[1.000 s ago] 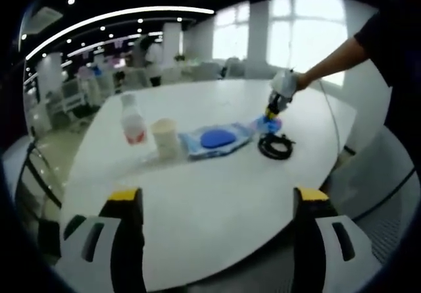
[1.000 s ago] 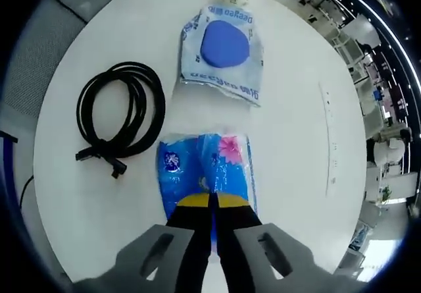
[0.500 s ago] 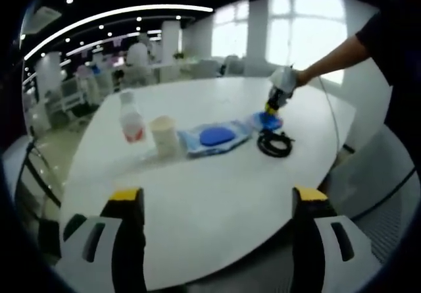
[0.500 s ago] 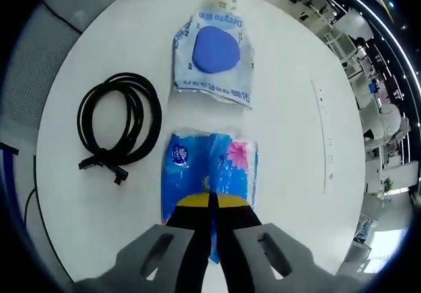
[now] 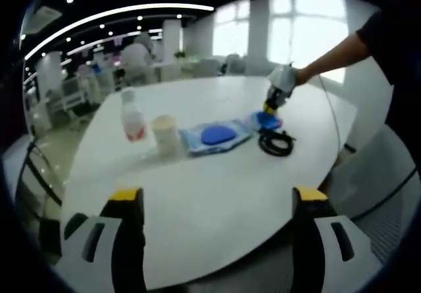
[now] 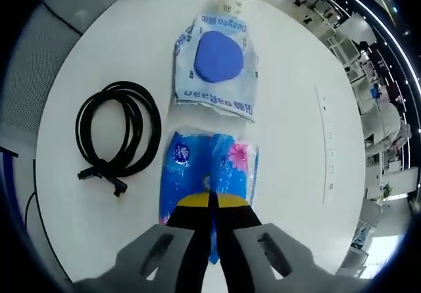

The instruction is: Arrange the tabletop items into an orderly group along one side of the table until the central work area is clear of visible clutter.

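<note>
Right hand-held gripper (image 6: 212,204) is clenching the blue tissue pack (image 6: 209,171), just beside the wipes pouch (image 6: 216,66); left hand-held gripper (image 5: 217,204) is idling, released. Next: setting the pack down beside the pouch.

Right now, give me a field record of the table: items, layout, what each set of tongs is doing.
surface: white round table
left tongs: open, holding nothing, low over the near table edge
right tongs: shut on the near edge of the blue tissue pack
clear pouch with blue disc: lying flat just beyond the tissue pack
black coiled cable: beside the tissue pack, apart from it
paper cup: upright, next to the pouch
plastic bottle: upright, beside the cup
</note>
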Action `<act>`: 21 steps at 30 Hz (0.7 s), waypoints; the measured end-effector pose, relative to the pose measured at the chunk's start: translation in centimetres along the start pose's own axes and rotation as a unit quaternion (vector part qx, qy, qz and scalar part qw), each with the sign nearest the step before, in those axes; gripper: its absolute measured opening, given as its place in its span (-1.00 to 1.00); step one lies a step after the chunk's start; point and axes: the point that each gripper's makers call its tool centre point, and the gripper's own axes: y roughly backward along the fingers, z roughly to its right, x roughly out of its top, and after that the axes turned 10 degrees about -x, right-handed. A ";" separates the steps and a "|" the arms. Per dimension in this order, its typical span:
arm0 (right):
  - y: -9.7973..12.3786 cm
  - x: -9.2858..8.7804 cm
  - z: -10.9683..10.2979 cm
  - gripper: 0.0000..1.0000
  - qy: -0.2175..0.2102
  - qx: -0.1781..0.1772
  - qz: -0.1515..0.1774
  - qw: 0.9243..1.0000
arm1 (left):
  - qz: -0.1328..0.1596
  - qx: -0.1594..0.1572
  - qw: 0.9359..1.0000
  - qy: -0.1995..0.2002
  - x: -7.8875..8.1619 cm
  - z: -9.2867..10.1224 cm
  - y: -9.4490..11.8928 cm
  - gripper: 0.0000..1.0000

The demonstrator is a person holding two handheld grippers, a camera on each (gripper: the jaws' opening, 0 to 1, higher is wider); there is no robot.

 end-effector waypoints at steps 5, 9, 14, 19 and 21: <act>-0.3 0.4 -0.3 -1.00 0.007 0.003 0.001 1.000 | 0.000 0.002 1.000 0.000 0.0 -0.1 0.0 0.79; -0.5 0.4 -0.4 -1.00 0.006 0.003 -0.001 1.000 | 0.002 0.004 1.000 0.001 0.0 -0.2 0.1 0.79; -0.5 0.3 -0.3 -1.00 0.002 0.000 -0.002 1.000 | -0.001 0.001 1.000 0.000 -0.1 -0.1 0.0 0.79; -0.7 0.2 -0.2 -1.00 -0.003 -0.004 -0.005 1.000 | -0.002 0.000 1.000 -0.001 -0.1 -0.1 0.0 0.79; -0.7 0.3 -0.2 -0.98 -0.007 -0.006 -0.005 1.000 | -0.002 -0.001 1.000 -0.001 -0.2 0.0 0.0 0.78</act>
